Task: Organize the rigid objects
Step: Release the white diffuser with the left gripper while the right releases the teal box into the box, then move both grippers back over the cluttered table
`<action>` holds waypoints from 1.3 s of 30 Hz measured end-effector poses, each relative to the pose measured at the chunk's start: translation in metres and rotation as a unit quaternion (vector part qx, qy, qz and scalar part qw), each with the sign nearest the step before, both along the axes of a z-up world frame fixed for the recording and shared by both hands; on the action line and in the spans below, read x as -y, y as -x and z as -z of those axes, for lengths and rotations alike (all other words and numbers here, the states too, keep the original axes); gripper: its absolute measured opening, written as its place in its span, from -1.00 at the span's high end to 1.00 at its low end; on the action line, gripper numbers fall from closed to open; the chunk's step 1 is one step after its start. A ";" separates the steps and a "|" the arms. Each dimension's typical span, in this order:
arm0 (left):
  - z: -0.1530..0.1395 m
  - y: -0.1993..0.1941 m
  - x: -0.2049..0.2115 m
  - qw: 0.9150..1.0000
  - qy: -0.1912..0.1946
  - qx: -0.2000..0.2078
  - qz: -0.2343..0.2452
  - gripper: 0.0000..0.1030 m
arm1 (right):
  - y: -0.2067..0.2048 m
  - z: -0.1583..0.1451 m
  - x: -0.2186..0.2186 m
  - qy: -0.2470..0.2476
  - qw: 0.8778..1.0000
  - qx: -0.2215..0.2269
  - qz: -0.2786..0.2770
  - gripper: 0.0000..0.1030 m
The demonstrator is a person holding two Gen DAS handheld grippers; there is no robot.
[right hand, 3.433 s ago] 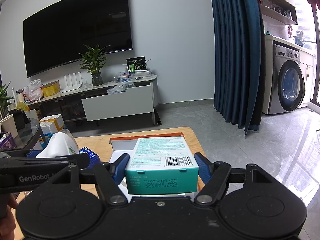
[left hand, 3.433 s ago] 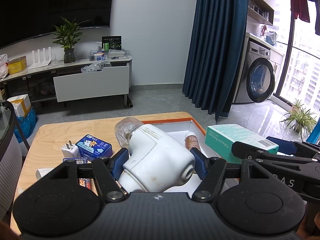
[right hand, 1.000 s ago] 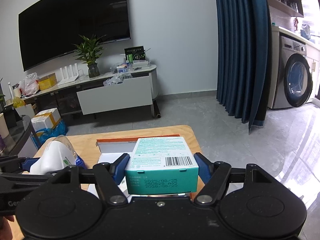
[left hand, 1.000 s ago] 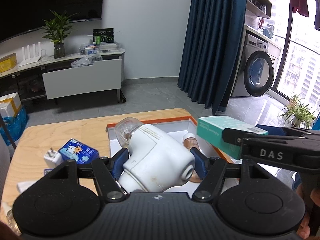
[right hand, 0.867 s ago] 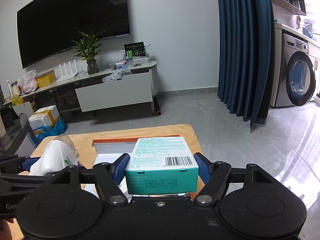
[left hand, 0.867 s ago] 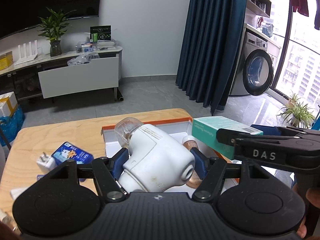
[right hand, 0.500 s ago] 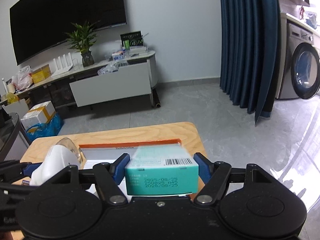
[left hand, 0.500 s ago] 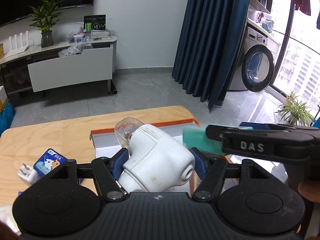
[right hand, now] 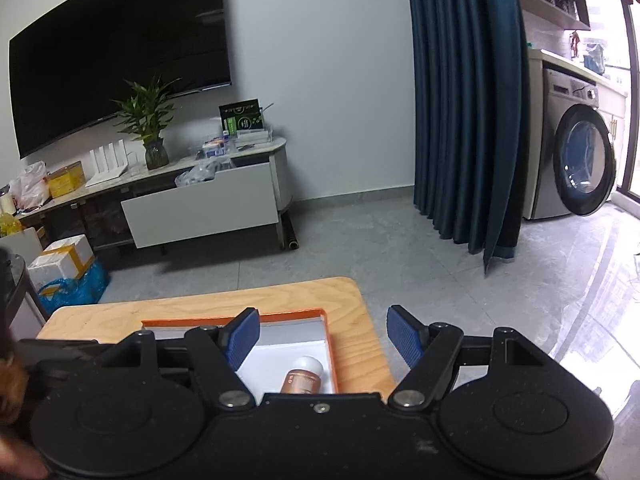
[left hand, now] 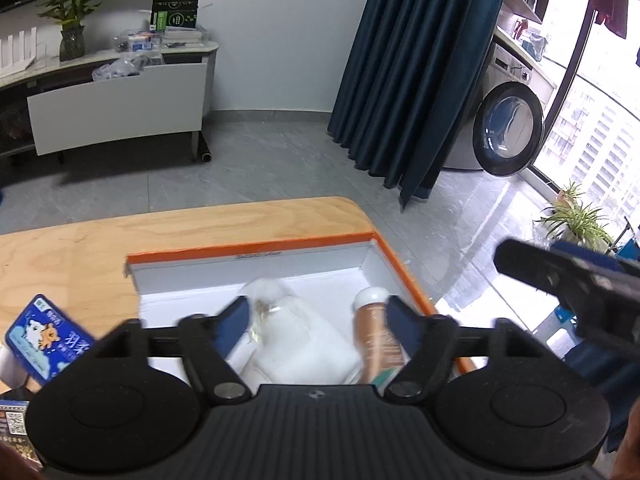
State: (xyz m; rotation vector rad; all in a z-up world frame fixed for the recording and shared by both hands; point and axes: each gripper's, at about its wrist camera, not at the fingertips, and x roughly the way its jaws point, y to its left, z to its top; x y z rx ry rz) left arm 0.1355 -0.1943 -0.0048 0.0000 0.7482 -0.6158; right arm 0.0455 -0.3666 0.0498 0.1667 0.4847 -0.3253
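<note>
An orange-rimmed white box [left hand: 256, 246] sits on the wooden table [left hand: 80, 248]. The white device with a clear cap [left hand: 296, 344] lies blurred inside it, below my open left gripper [left hand: 318, 320]. A brown bottle with a white cap [left hand: 376, 332] lies beside it, also in the right wrist view [right hand: 304, 378]. A sliver of the teal box [left hand: 386, 376] shows by the bottle. My right gripper [right hand: 324, 334] is open and empty above the box [right hand: 326, 340]; it also appears at the right of the left wrist view [left hand: 568, 280].
A blue carton [left hand: 44, 336] lies on the table left of the box, with a printed pack [left hand: 14, 424] nearer me. The table's right edge [right hand: 372, 332] drops to a tiled floor. A TV stand, curtain and washing machine stand beyond.
Both grippers opened. The white device left my left gripper and lies in the box. The teal box left my right gripper and now lies low by the bottle.
</note>
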 end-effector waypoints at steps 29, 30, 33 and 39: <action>-0.063 0.097 -0.096 0.990 -0.049 0.037 -0.129 -0.88 | 0.079 -0.018 -0.098 0.002 0.998 -0.010 -0.063 -0.72; -0.063 0.100 -0.099 0.989 -0.048 0.037 -0.133 -0.88 | 0.080 -0.017 -0.100 0.001 0.998 -0.010 -0.066 -0.72; -0.061 0.104 -0.107 0.988 -0.044 0.030 -0.144 -0.88 | 0.082 -0.016 -0.108 -0.004 0.997 -0.012 -0.075 -0.72; -0.059 0.112 -0.123 0.985 -0.045 0.026 -0.162 -0.87 | 0.084 -0.016 -0.128 -0.001 0.995 -0.015 -0.097 -0.72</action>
